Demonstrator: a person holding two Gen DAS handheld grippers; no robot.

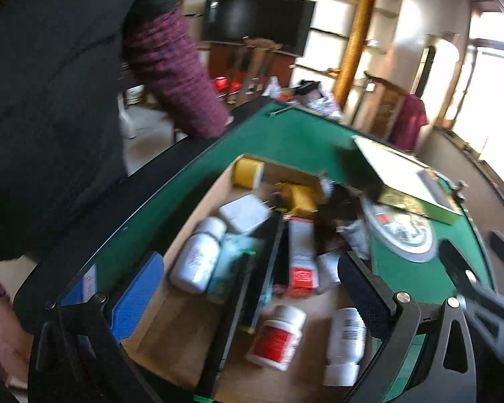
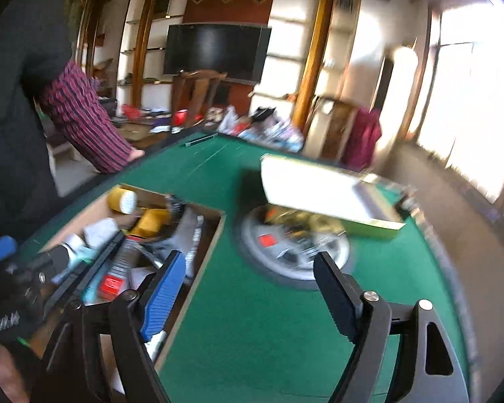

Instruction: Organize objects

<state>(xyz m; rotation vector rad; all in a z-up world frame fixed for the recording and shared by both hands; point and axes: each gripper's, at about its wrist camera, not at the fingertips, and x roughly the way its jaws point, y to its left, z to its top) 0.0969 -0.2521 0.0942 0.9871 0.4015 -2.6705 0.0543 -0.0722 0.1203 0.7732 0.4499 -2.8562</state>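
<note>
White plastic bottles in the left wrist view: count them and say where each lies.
3, all inside the cardboard box: one with faint pink print left of the divider, one red-labelled and one barcode-labelled to its right. Clutter may hide more.

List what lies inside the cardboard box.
Inside the cardboard box: white bottles, a red-labelled bottle, a white charger, a yellow roll, a red-and-white tube. The piled, blurred far-corner items stay unidentifiable.
</note>
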